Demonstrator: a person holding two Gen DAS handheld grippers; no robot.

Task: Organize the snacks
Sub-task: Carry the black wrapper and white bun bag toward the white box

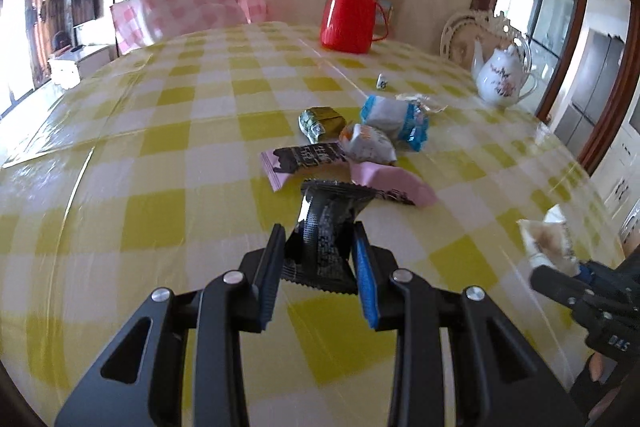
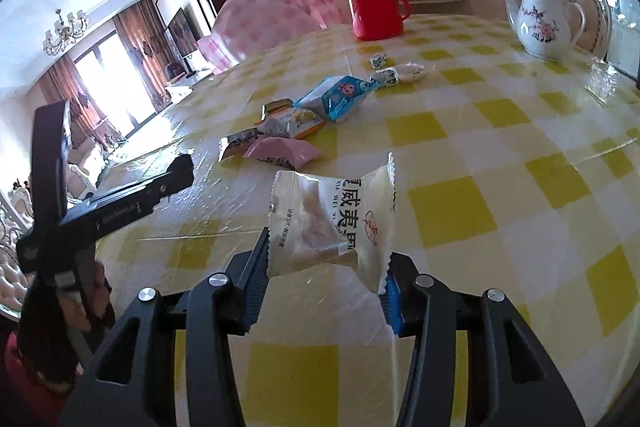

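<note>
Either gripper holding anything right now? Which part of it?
Left gripper: black snack packet, pinched by its near end. Right gripper: white snack packet, gripped across its lower part. Both are lifted off the table.

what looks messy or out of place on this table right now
Wrapped snacks lie in a loose overlapping heap mid-table, one small candy strayed toward the red flask. The black packet in the left gripper is squeezed and creased.

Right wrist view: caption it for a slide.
Right claw grips a white snack packet above the yellow-checked table.
</note>
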